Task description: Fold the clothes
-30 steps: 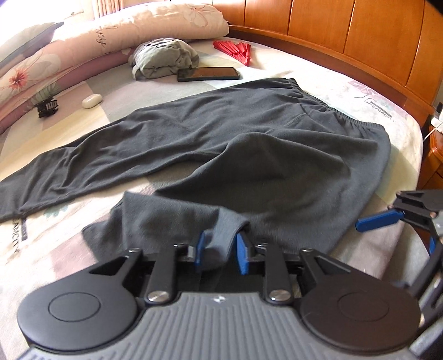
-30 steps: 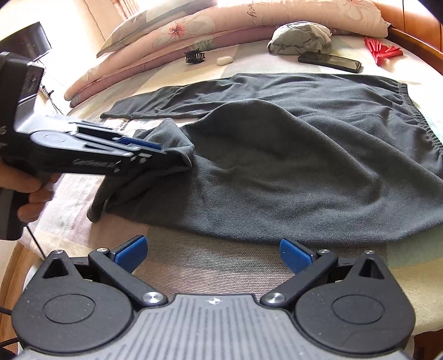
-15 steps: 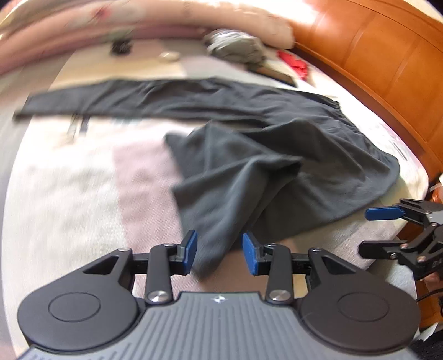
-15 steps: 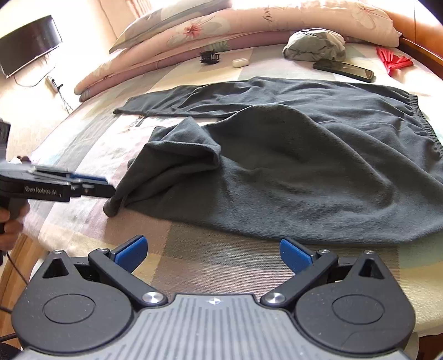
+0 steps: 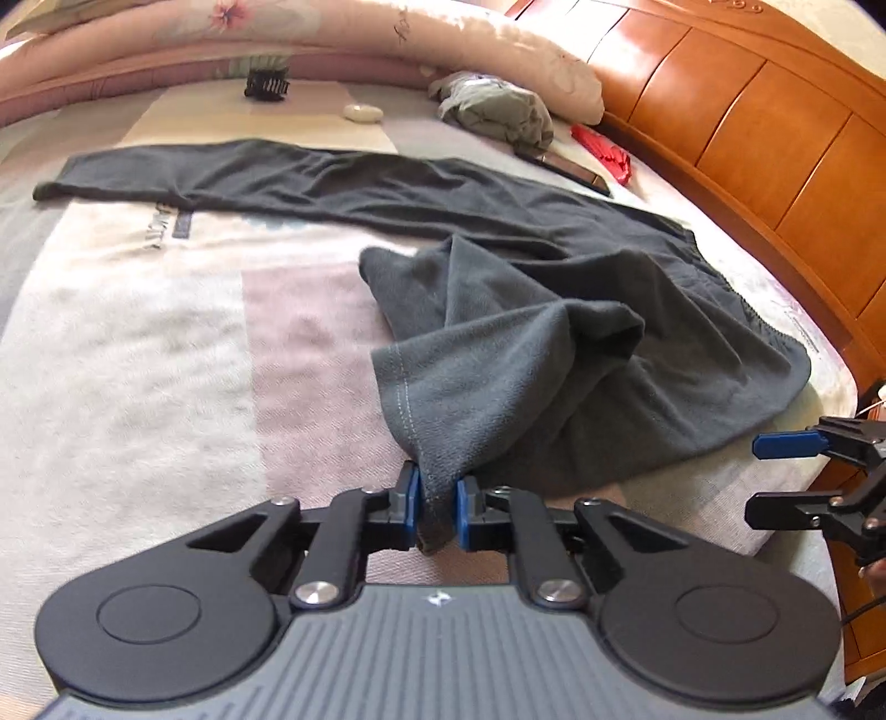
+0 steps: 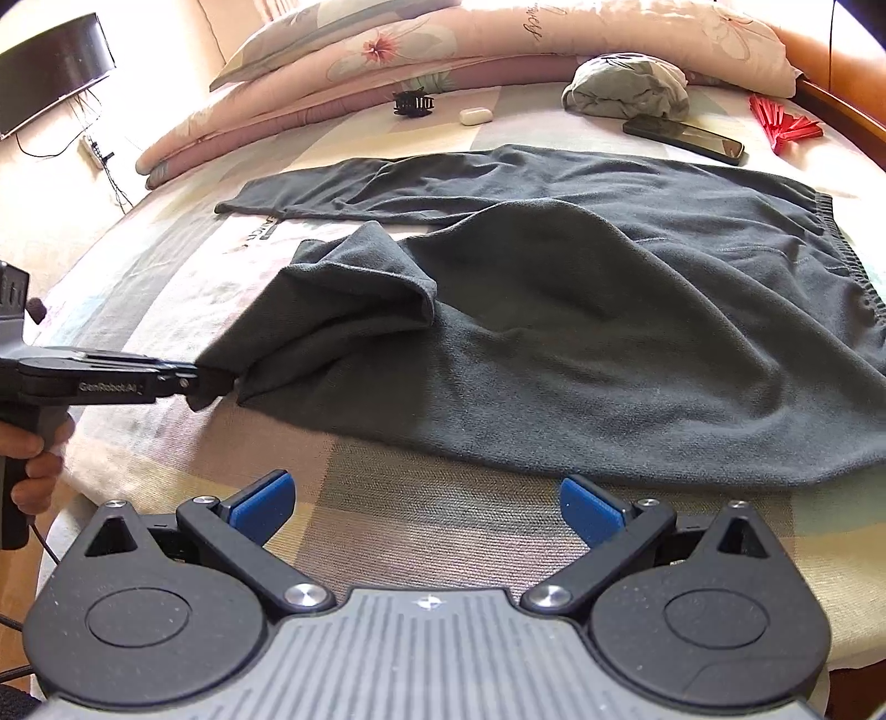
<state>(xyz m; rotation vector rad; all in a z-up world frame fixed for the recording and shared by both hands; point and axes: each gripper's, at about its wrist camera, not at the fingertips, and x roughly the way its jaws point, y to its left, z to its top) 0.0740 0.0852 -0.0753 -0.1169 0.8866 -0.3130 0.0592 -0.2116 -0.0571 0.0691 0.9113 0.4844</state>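
Observation:
Dark grey trousers (image 5: 498, 266) (image 6: 581, 310) lie spread on the bed. One leg stretches flat toward the far left; the other is folded back in a loose bunch over the seat. My left gripper (image 5: 436, 507) is shut on the stitched hem of that nearer leg (image 5: 410, 410), close to the bed's near edge. In the right wrist view the left gripper (image 6: 213, 382) pinches the same hem at the left. My right gripper (image 6: 426, 504) hangs open over the bedcover just in front of the trousers, nothing between its fingers; the left wrist view shows it at the far right (image 5: 786, 471).
Pillows (image 6: 498, 39) line the far side. A bundled grey-green garment (image 6: 626, 88), a phone (image 6: 684, 138), a red folding fan (image 6: 781, 124), a black hair clip (image 6: 412, 104) and a white case (image 6: 476, 115) lie beyond the trousers. A wooden headboard (image 5: 747, 122) runs along the right.
The left gripper let the leg go, swung left and back, and has shut again on its hem, now stretched toward the bed edge. The right gripper stayed open, barely moving.

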